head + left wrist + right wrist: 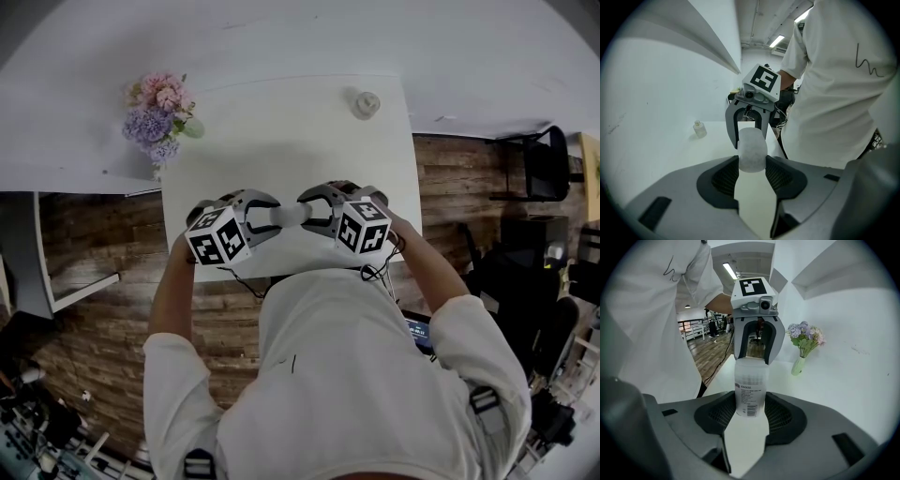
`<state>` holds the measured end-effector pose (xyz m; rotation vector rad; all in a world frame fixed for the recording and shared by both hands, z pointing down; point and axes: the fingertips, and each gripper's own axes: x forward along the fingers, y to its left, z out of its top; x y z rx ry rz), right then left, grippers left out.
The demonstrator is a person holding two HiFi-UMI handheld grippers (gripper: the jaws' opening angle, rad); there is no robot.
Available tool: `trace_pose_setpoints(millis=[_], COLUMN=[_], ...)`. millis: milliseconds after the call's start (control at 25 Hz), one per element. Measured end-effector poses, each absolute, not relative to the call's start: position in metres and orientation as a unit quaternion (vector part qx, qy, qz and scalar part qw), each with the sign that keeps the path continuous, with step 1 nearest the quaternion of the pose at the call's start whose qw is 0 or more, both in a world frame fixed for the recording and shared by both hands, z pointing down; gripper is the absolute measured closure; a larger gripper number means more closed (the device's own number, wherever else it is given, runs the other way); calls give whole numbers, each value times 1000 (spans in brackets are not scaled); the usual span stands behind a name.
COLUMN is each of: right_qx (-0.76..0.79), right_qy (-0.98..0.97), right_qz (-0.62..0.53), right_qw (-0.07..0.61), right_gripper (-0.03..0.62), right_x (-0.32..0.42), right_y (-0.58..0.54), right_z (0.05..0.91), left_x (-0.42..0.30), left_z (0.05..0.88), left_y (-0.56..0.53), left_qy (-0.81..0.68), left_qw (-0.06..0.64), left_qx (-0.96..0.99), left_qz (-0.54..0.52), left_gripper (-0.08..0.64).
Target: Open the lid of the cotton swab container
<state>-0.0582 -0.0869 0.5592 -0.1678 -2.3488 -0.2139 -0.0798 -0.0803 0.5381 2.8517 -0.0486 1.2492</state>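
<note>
The cotton swab container, a frosted white cylinder with a printed barcode label, lay level in the air over the worktop's near edge. The right hand-held gripper clamped its labelled end, and the left hand-held gripper its plain rounded end.

Bright, even light from ceiling strip lights above the table; soft shadows, dark fisheye edges, slight blur.
</note>
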Motion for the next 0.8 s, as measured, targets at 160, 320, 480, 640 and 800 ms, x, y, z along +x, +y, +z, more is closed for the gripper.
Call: trace_pose_setpoints(millis=[160,320,480,640,800], right_qx=[-65,-64,-63,-62,-64], right_qy=[-921,-930,-932,-927,-925], right_qz=[-76,-21,42,64,54], right_qw=[376,363,355,365,371], right_gripper=[400,402,402,402,402], right_x=[-59,-58,-57,-55,-57], right_y=[-86,-85,-87,-89,-89], right_z=[560,562,563,563,569], left_x=[-80,-77,-72,-68,-64], left_z=[538,537,536,538,540], left_y=[-80,-82,-90,-92,-93], left_qy=[-15,-33,-75,-85,-91], left_qw=[22,29,6,-28,-44], left_qx=[917,921,918,906,905], left_qz=[397,387,389,413,413], left_gripper=[371,367,350,342,334])
